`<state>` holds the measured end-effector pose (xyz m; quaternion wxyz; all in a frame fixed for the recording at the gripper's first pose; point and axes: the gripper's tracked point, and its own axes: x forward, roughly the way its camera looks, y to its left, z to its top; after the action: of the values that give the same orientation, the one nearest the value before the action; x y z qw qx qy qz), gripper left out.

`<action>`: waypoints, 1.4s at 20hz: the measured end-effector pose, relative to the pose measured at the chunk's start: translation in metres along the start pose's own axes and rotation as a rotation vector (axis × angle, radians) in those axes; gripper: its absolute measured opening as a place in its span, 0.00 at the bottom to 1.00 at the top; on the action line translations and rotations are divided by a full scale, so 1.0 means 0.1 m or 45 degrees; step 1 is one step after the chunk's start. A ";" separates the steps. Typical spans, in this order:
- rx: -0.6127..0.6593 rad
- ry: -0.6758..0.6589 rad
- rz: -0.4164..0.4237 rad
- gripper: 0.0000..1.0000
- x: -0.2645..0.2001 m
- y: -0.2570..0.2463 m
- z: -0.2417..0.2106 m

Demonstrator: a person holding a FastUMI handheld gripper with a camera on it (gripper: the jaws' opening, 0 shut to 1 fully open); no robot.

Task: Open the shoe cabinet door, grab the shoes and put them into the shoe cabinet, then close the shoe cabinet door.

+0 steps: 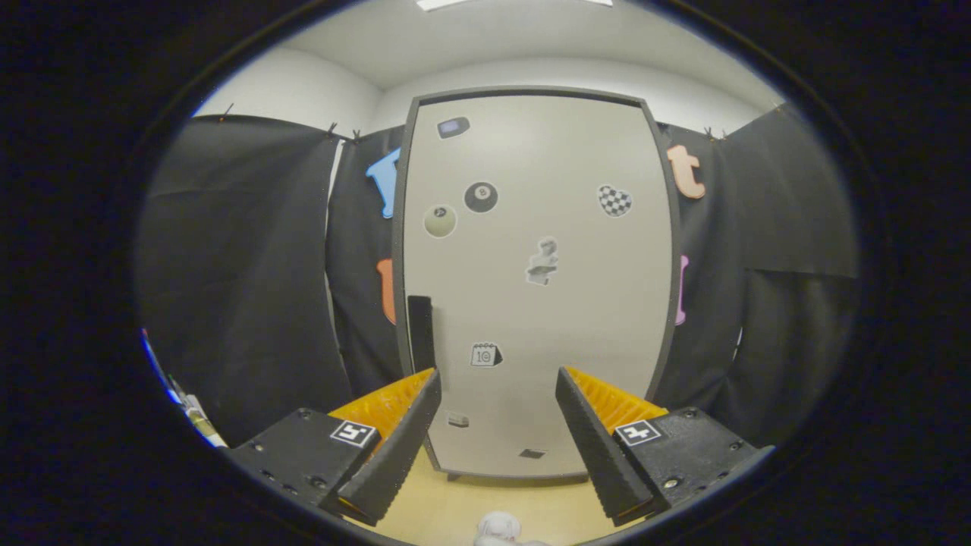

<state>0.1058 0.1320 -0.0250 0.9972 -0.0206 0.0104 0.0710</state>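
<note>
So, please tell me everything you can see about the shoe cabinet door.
The shoe cabinet door is a tall, pale, smooth panel in a dark frame, standing upright and shut, beyond the open gripper, whose fingers hold nothing. A dark vertical handle sits near its left edge, just above the left finger. Small stickers are scattered over the panel. The cabinet rests on short feet on the light wooden floor, with black cloth behind it. Nothing touches the door.

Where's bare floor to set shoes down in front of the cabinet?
Free: the light floor between the closed cabinet door and the open hand-held gripper, which holds nothing. Crowded: a white object, probably a shoe, sits nearest the camera between the fingers. Black cloth walls close in on both sides of the cabinet.
</note>
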 end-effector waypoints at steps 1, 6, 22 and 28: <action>0.002 0.001 0.012 0.99 0.10 0.08 0.00; 0.032 0.016 0.068 0.99 0.60 0.45 -0.05; 0.039 0.064 -0.019 0.79 1.54 0.74 -0.26; 0.060 0.098 -0.089 0.41 1.56 0.74 -0.39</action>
<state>0.2493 0.2256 -0.0710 0.9982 -0.0001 0.0496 0.0351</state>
